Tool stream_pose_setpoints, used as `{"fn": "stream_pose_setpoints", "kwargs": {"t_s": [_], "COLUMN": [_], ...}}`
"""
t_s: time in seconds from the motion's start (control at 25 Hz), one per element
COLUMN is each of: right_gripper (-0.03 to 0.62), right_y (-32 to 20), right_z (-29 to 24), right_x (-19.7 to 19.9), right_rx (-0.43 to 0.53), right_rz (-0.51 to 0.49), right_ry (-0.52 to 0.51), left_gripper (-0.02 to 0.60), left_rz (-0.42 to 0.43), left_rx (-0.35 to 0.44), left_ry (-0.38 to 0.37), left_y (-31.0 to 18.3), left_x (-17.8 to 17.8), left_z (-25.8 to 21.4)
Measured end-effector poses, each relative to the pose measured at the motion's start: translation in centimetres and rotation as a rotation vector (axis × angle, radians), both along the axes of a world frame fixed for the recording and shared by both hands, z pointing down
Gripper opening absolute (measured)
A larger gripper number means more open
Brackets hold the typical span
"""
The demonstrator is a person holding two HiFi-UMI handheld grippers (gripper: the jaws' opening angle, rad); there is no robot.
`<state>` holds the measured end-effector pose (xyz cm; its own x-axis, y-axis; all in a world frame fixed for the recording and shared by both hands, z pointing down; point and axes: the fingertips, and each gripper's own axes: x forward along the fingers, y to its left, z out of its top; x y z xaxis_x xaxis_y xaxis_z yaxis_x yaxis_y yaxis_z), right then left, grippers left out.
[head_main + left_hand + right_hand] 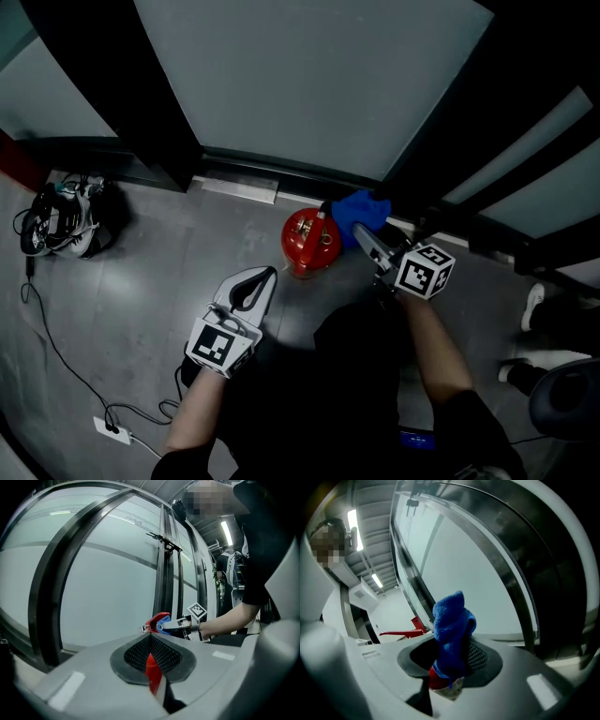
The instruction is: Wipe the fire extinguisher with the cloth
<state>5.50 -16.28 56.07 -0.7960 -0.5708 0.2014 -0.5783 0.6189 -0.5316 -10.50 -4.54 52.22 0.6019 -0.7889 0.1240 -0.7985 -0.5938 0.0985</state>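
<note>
The fire extinguisher stands upright on the floor, its long axis vertical, so the head view looks almost straight down on its top. The right claw is clamped on the blue cloth, which bunches up out of the jaws in the right gripper view. The cloth sits at the extinguisher's upper right, against the valve and handle end; I cannot tell if it presses on the red body. The coming stroke likely runs down and to the left from that claw – along the cylinder's side.

The left claw has its jaws together on nothing, pointing at the extinguisher from just beside its near left – well placed to steady it, though the right is the working one.

The glass panel and its dark frame stand close behind, so the far side is cramped. Open floor lies left and toward the person; the cables lie well apart.
</note>
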Motion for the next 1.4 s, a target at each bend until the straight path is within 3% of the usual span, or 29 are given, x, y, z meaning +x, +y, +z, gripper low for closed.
{"fn": "stream_pose_setpoints", "kwargs": {"t_s": [0.2,0.56,0.8,1.2,1.4], "right_gripper": [0.144,0.144,0.144,0.144,0.144], "right_y": [-0.3,-1.2,-1.2,-1.0,-0.9], "right_z": [2.0,5.0,8.9,12.9,16.4], "right_x": [-0.9,-0.9,-0.1,-0.8,0.1], "right_rx": [-0.082,-0.186,-0.237,-0.256,-0.285], "right_rz": [-0.048,-0.040,0.004,-0.050,-0.024], "right_ry": [-0.087,-0.247,-0.216,-0.219,-0.152], "left_gripper": [0.008,0.008,0.008,0.008,0.008], "left_rz": [0.041,0.063,0.067,0.086,0.113], "left_rx": [-0.011,-0.092,-0.106,-0.165,-0.173], "left_ry": [-0.045,-0.017,-0.031,-0.041,-0.078], "left_y": [0.2,0.9,1.6,2.7,2.7], "left_x": [1.8,3.8,4.3,5.6,7.3], "left_z": [1.9,6.1,8.4,11.0,12.5]}}
